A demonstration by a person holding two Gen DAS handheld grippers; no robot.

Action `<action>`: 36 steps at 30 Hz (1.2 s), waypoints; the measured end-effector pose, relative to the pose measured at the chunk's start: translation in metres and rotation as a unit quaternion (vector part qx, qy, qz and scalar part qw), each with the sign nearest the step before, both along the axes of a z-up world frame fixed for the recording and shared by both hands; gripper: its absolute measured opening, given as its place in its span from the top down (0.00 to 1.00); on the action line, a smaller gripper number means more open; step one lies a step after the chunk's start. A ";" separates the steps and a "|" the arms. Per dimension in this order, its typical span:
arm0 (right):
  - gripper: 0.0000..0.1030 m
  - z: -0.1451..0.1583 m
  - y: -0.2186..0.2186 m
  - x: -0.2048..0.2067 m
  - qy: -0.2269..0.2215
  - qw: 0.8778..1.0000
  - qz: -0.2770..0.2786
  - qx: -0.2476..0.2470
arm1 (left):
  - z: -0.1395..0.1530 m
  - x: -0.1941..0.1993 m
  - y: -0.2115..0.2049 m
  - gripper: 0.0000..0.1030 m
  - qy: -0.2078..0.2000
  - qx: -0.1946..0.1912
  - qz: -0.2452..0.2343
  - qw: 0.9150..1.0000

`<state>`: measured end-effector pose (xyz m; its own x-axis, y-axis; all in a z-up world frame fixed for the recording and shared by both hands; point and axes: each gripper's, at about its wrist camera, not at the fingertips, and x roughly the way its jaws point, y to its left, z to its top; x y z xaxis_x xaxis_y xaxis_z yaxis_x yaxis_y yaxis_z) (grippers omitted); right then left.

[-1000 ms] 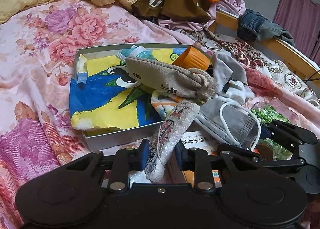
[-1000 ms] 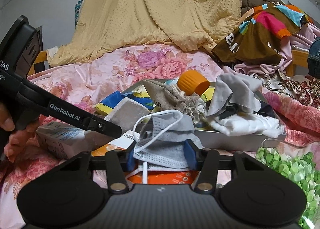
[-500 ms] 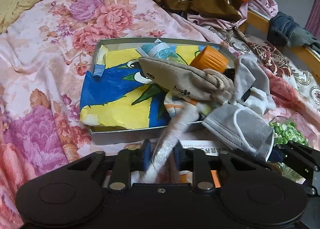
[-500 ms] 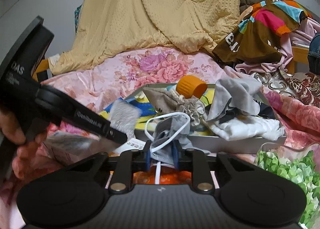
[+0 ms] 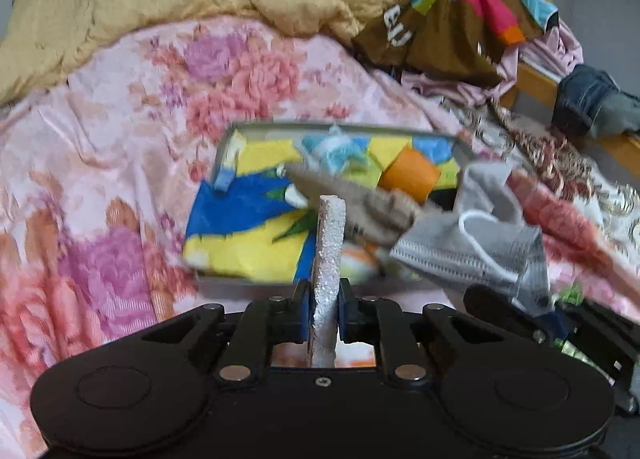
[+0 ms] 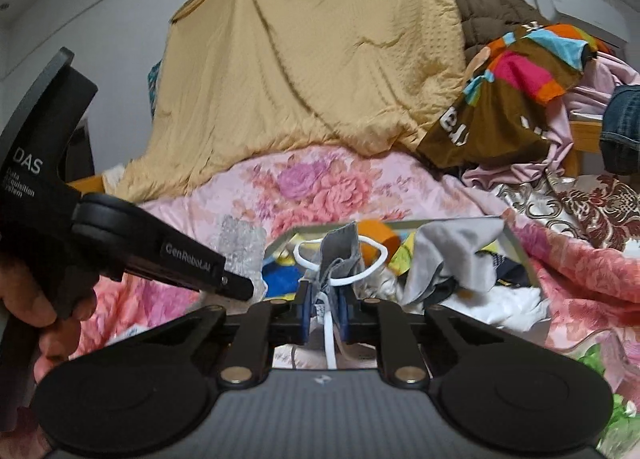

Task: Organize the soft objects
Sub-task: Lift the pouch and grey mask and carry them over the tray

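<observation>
White, bubbly foam sheet (image 5: 329, 243) stands upright, edge-on, pinched in the left gripper (image 5: 323, 313), whose jaws have just been closing. Right gripper (image 6: 323, 311), likewise just closing, clamps a crumpled grey face mask (image 6: 338, 255); the tray (image 6: 516, 247) lies just beyond.

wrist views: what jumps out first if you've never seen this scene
Each gripper has something pinched upright in its closed jaws: the left gripper holds a white bubble-wrap strip, and the right gripper holds a grey face mask with white ear loops. Just beyond them a metal tray sits on the pink floral bedspread, stuffed with a blue and yellow cloth and an orange cap. A yellow blanket is heaped behind.
</observation>
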<state>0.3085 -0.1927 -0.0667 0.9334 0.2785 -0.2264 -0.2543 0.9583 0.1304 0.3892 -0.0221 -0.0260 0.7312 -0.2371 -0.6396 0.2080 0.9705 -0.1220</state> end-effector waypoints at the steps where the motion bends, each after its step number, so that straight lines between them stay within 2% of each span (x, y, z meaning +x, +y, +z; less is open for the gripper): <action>1: 0.85 0.002 -0.003 0.001 -0.004 1.000 -0.002 0.005 | 0.005 0.001 -0.003 0.87 -0.006 0.003 0.000 1.000; 7: 0.85 0.024 -0.036 0.034 -0.028 0.998 -0.021 0.050 | 0.031 0.023 -0.025 0.86 -0.037 0.018 -0.008 0.999; 11: 0.85 0.035 -0.061 0.060 -0.034 0.995 -0.038 0.084 | 0.037 0.045 -0.039 0.86 -0.054 0.034 -0.011 0.998; 15: 0.84 0.034 -0.081 0.084 -0.013 0.992 -0.032 0.123 | 0.033 0.069 -0.053 0.86 -0.058 0.047 -0.010 0.997; 23: 0.83 0.020 -0.083 0.113 0.030 0.990 -0.015 0.136 | 0.012 0.100 -0.072 0.86 -0.054 0.065 -0.001 0.996; 28: 0.74 0.014 -0.077 0.122 0.051 0.989 -0.006 0.141 | 0.000 0.106 -0.071 0.85 -0.051 0.061 0.008 0.997; 36: 0.59 0.011 -0.081 0.125 0.066 0.987 -0.021 0.144 | -0.004 0.107 -0.068 0.81 -0.054 0.040 0.013 0.998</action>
